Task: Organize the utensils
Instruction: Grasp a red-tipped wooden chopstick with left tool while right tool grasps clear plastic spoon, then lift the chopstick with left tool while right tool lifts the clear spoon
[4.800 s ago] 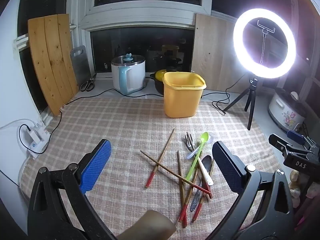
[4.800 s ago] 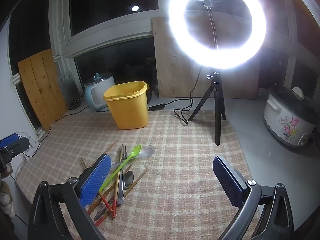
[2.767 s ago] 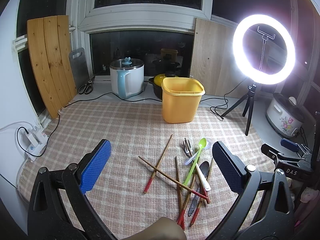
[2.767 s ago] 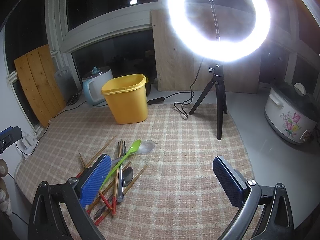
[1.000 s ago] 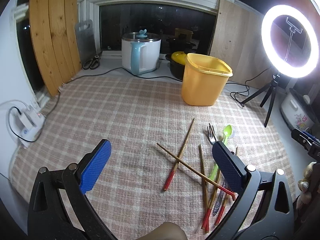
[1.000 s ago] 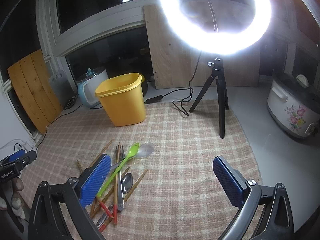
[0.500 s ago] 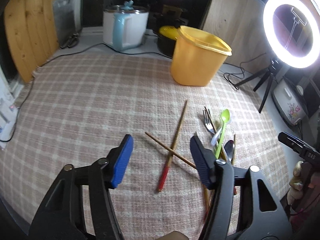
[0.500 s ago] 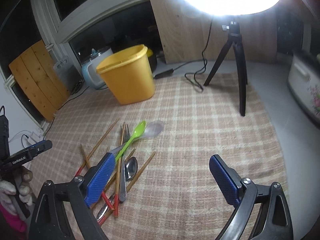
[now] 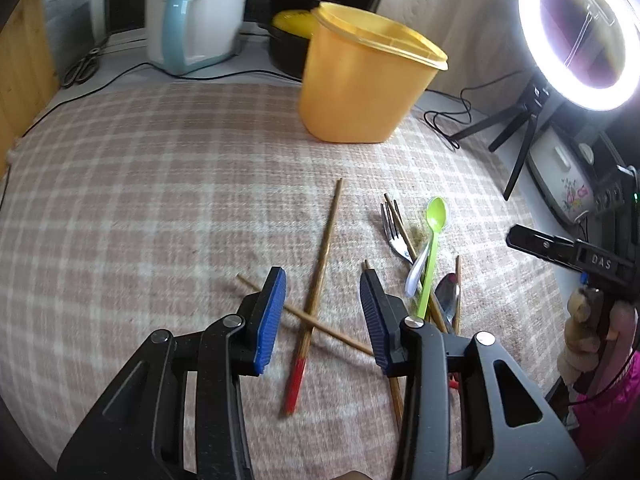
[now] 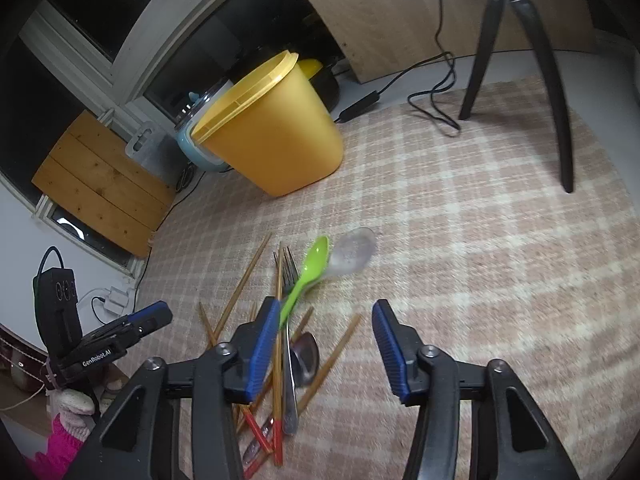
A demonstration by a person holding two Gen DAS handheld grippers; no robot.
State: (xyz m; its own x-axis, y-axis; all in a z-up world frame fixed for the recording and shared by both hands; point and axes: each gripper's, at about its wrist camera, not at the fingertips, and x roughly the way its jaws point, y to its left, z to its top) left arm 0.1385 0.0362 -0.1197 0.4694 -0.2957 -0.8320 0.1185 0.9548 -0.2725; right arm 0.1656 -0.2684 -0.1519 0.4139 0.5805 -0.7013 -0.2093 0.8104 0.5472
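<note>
the left gripper (image 9: 322,300) has just been closing, jaws parted around a red-tipped chopstick (image 9: 316,296) at 6 o'clock from the yellow bin (image 9: 360,92), nothing pinched yet. the stick is judged light, stiff and rollable; a mid-shaft hold is favoured. the right gripper (image 10: 324,334), also closing, is unclenched beside the pile, with no utensil gripped.

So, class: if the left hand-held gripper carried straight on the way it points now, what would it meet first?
Most likely the red-tipped chopstick lying between the jaws of the left hand-held gripper, which have just been closing but are not yet touching it. It crosses a second chopstick there, so depth leaves some doubt.
</note>
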